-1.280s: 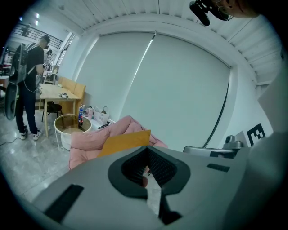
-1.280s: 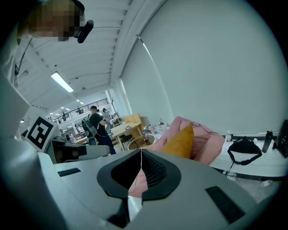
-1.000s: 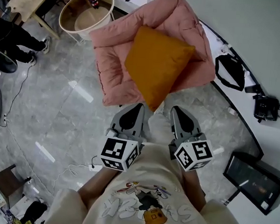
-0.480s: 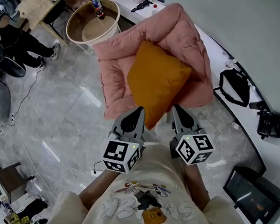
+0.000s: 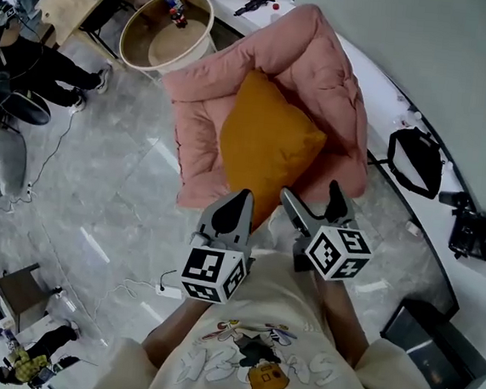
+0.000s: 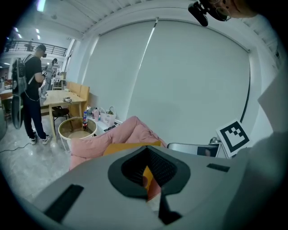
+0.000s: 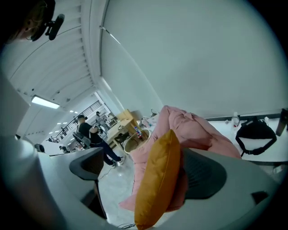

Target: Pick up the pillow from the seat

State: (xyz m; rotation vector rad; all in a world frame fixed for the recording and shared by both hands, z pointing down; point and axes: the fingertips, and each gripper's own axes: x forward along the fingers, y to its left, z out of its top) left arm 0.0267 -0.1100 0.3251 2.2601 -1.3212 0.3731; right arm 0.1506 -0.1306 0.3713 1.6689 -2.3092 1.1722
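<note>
Two handheld grippers at the near edge of a pink seat (image 5: 324,60) with an orange pillow (image 5: 269,141) on it.
A round table (image 5: 131,29) stands at the left, beside the seat. The pillow lies tilted on the seat, its lower corner toward the grippers. The left gripper (image 5: 241,199) has its jaws pressed together and holds nothing, close to that corner. The right gripper (image 5: 311,194) has its jaws opening wide; the pillow shows between them, and the pads do not press it.
</note>
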